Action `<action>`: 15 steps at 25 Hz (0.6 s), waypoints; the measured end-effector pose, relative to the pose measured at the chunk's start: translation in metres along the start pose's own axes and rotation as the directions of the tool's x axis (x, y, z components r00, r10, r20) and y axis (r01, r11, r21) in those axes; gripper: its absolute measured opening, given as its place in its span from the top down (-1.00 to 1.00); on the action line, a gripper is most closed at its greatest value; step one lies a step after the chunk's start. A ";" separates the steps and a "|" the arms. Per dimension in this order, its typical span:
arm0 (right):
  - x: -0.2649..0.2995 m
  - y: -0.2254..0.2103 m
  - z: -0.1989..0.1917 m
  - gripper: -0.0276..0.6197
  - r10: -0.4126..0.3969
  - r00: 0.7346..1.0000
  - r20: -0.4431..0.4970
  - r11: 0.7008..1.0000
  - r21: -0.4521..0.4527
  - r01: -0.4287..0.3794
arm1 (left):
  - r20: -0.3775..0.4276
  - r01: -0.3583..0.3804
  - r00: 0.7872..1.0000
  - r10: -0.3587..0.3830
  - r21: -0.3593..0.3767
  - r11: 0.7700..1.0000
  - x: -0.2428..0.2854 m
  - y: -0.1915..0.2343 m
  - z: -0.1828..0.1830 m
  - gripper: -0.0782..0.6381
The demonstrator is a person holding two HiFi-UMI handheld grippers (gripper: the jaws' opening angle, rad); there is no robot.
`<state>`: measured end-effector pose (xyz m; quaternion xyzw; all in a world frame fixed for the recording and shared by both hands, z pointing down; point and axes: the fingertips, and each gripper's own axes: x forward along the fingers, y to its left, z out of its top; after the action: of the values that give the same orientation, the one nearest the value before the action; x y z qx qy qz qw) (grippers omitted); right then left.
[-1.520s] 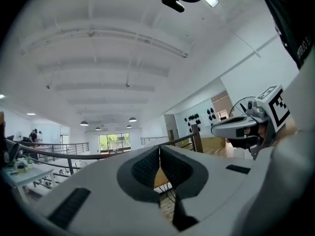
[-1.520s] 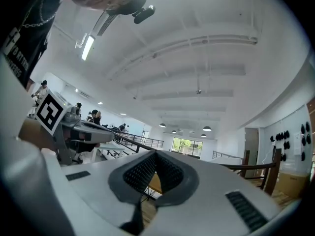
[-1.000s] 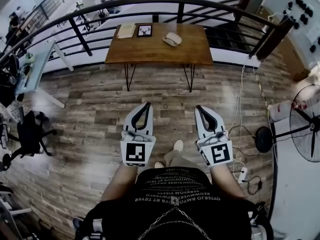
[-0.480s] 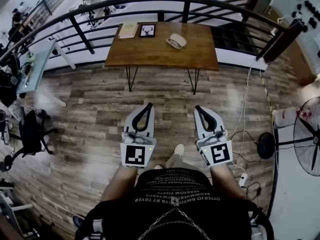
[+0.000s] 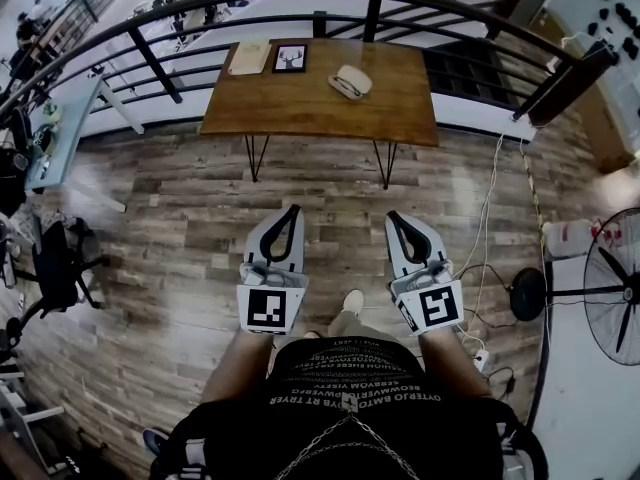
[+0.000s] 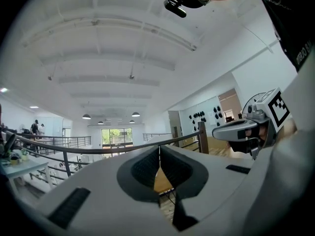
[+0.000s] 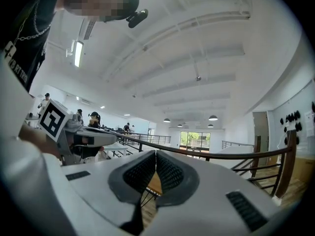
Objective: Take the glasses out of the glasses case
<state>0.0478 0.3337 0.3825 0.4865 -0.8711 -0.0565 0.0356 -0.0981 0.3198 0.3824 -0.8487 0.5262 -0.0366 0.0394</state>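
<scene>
Left tool [image 5: 295, 210] and right tool [image 5: 392, 216]: both were closed tight, holding nothing. Glasses case [image 5: 350, 81]: lay seemingly shut, well ahead of both, on the wooden surface [image 5: 300, 108]. Risk, as judged: tips arriving closed would shove it away instead of gripping.

Framed picture [image 5: 290, 58] and, perhaps, paper [image 5: 250, 58] lie on wooden table [image 5: 300, 108].

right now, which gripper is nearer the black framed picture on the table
Left. In the head view the left gripper sits straight below the framed picture, well short of the table; the right gripper is equally far back but offset to the right.
</scene>
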 end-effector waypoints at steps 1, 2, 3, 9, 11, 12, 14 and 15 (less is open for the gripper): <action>0.003 -0.003 0.000 0.86 0.002 1.000 -0.002 1.000 0.002 -0.002 | -0.007 -0.003 1.000 0.003 -0.003 1.000 0.005 0.002 -0.002 0.70; 0.006 -0.006 0.000 0.86 0.006 1.000 -0.004 1.000 0.003 -0.006 | -0.015 -0.007 1.000 0.007 -0.005 1.000 0.010 0.004 -0.003 0.70; 0.008 -0.008 0.000 0.86 0.009 1.000 -0.006 1.000 0.004 -0.009 | -0.024 -0.011 1.000 0.011 -0.006 1.000 0.014 0.006 -0.004 0.70; 0.025 -0.031 0.000 0.86 0.028 1.000 0.001 1.000 0.011 -0.028 | -0.018 -0.022 1.000 0.022 0.002 1.000 0.039 0.006 0.005 0.70; 0.031 -0.039 -0.001 0.86 0.035 0.999 0.006 0.999 0.011 -0.035 | -0.012 -0.024 1.000 0.024 -0.003 1.000 0.049 0.006 0.006 0.70; 0.034 -0.044 -0.001 0.86 0.037 0.999 0.008 0.999 0.012 -0.037 | -0.010 -0.024 1.000 0.024 -0.007 1.000 0.055 0.004 0.006 0.70; 0.038 -0.056 -0.002 0.86 0.041 0.999 0.013 0.999 0.015 -0.041 | -0.012 -0.024 1.000 0.024 -0.011 1.000 0.067 0.001 0.005 0.70; 0.040 -0.063 -0.003 0.86 0.042 0.999 0.016 0.999 0.016 -0.043 | -0.015 -0.024 1.000 0.024 -0.010 1.000 0.074 -0.002 0.005 0.70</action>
<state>0.0804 0.2666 0.3773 0.4677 -0.8820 -0.0524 0.0258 -0.0631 0.2545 0.3788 -0.8423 0.5366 -0.0397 0.0317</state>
